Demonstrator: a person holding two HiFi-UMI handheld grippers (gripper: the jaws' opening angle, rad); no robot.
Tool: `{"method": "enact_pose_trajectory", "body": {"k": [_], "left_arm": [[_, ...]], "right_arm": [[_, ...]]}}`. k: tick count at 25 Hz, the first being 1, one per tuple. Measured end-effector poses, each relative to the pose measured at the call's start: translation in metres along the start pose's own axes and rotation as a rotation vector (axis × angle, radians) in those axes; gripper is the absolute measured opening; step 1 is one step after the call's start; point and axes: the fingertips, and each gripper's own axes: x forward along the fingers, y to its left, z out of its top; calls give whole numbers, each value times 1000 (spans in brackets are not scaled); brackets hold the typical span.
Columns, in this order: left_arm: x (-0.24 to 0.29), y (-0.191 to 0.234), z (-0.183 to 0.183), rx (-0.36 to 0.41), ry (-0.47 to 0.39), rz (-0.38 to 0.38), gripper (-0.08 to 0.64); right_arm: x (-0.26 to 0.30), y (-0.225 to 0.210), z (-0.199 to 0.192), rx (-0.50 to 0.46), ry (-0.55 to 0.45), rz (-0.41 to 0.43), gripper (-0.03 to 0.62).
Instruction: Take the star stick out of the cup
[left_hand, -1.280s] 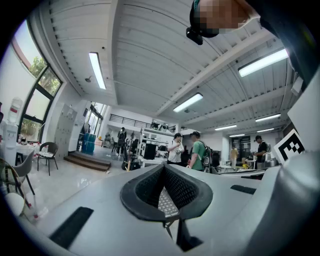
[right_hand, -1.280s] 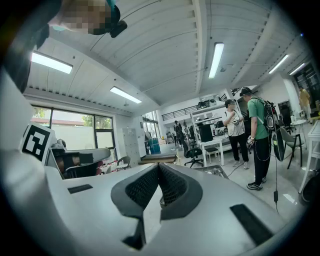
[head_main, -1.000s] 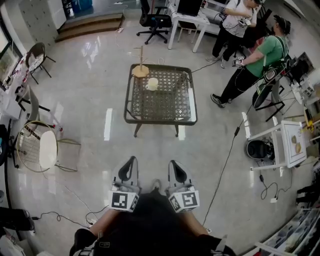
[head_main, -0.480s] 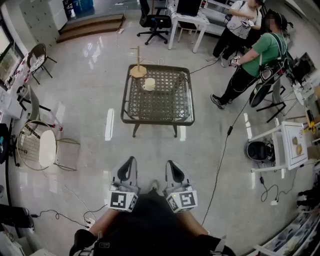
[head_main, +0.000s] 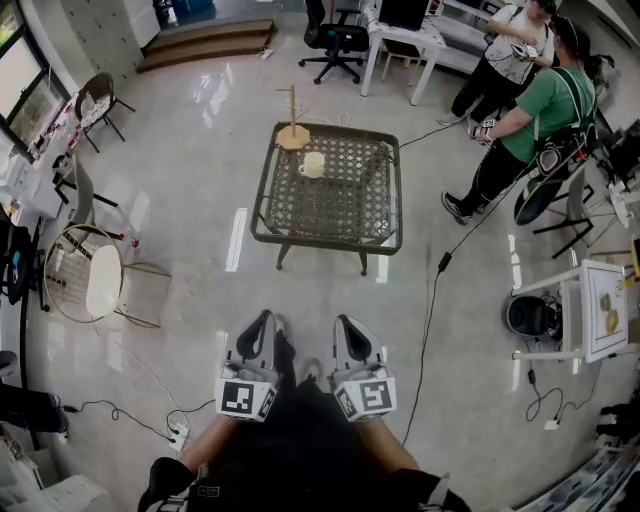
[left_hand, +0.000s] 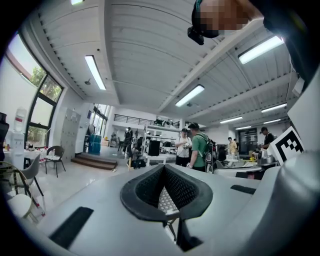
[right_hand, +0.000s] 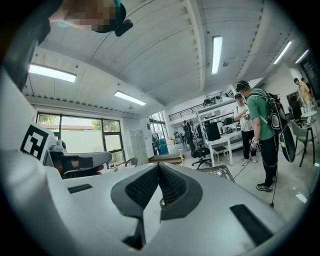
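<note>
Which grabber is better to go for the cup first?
Neither clearly. The left gripper and right gripper sit side by side, both shut, far from the cup on the table, which lies almost straight ahead between them.

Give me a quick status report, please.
Both shut, empty, at the body: left gripper, right gripper. On the table ahead, cup untouched; star stick too small to tell. Only floor between.

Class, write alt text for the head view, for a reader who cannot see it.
From above, a person holds the left tongs and right tongs, both shut and empty, near their body, well short of a lattice-topped table. A pale cup and a wooden stand sit on the table's far left; two people stand at upper right.
</note>
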Motion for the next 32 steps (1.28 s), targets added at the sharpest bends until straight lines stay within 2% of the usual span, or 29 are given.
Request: {"method": "enact_pose_trajectory", "body": {"k": [7,16,23,32], "left_arm": [[65,28,-10,-55,17,-8,15],[194,99,3,-93,-2,-65,15],[256,152,10,-105,-15,-110,15],[299,199,11,-110,-16,-114,15]], "right_arm": [[58,-25,-5,-2,28,-6,2],[188,-62,17,-49,69,-34,2],[286,-74,3,-71,119,-51,2],[360,-97,-22,38,180,-99,2]]}}
